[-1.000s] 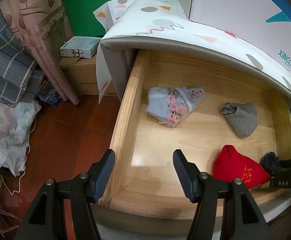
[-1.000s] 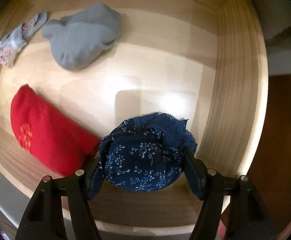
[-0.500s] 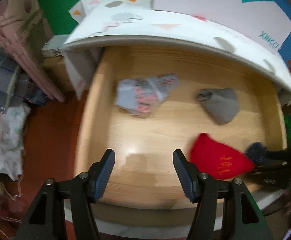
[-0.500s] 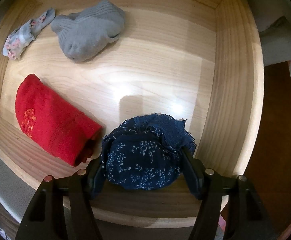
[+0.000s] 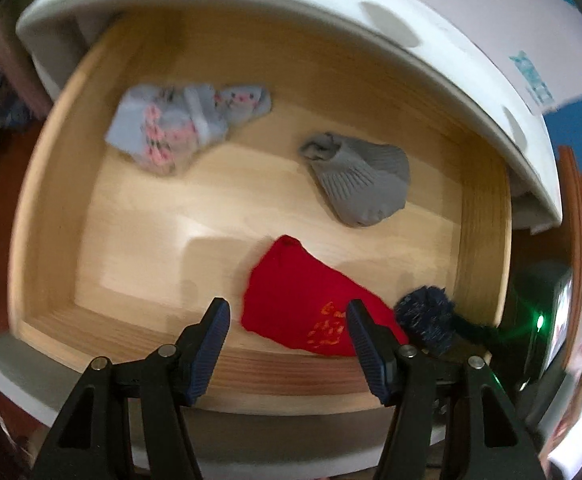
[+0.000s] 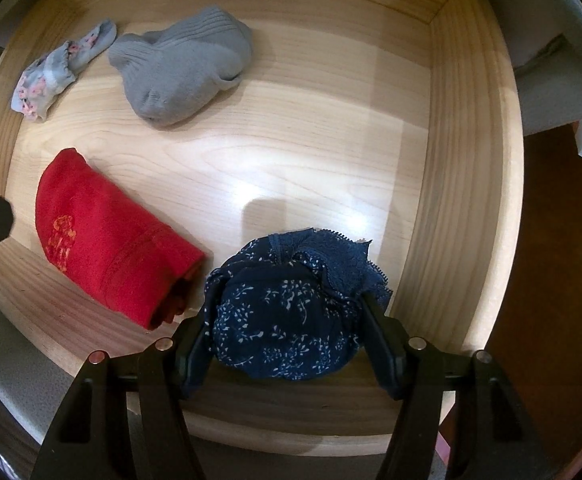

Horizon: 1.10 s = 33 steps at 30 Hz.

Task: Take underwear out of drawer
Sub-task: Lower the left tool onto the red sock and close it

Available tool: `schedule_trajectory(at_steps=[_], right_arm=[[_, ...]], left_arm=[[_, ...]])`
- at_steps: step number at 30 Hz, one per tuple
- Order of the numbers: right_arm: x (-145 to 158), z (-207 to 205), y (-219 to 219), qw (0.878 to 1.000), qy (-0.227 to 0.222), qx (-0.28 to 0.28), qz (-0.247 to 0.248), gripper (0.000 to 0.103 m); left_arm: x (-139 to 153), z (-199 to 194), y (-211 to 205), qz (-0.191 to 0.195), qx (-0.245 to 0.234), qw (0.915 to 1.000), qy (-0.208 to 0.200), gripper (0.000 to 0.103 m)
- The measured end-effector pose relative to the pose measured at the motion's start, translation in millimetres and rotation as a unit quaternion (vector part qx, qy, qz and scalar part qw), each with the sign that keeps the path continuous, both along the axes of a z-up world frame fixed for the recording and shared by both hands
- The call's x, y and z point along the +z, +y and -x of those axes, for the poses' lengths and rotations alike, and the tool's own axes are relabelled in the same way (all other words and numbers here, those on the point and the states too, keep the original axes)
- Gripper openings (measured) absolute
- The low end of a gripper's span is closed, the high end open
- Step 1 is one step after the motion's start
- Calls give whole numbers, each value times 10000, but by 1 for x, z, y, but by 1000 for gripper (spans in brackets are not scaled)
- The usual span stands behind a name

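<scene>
While rt gripper [image 6: 287,324] is clamping the bunched navy floral-print underwear [image 6: 287,304] at the pale wooden drawer [image 6: 467,160] front-rt corner, lft gripper [image 5: 287,336] is hovering agape, empty, nearer the rolled red cloth [image 5: 311,312], long axis running diagonal.

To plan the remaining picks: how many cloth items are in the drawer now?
4: navy item in the right gripper, red beside it, grey behind, floral back-left.

Left wrist view motion-blurred; navy underwear [image 5: 425,317] mostly hidden behind red garment [image 5: 311,308].
</scene>
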State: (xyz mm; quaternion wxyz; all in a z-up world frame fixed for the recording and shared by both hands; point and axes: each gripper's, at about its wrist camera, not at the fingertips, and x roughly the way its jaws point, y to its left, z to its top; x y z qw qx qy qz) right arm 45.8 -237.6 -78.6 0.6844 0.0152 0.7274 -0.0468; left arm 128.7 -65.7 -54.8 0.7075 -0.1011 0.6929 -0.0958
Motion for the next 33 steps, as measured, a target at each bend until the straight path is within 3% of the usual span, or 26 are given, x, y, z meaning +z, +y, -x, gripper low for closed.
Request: schedule_trajectory(at_steps=[4, 12, 23, 33], right_arm=[[5, -6, -3, 10000, -2, 10, -10, 62], [5, -6, -3, 10000, -1, 4, -11, 62], [5, -7, -2, 10000, 0, 7, -19, 62], [6, -8, 0, 10000, 5, 15, -41, 63]], left_arm=[[-7, -1, 2, 104, 362, 9992, 157, 63], [-30, -3, -14, 126, 601, 9965, 567, 65], [-49, 0, -41, -424, 246, 9969, 617, 74], [-72, -11, -46, -399, 271, 9922, 1148, 76]])
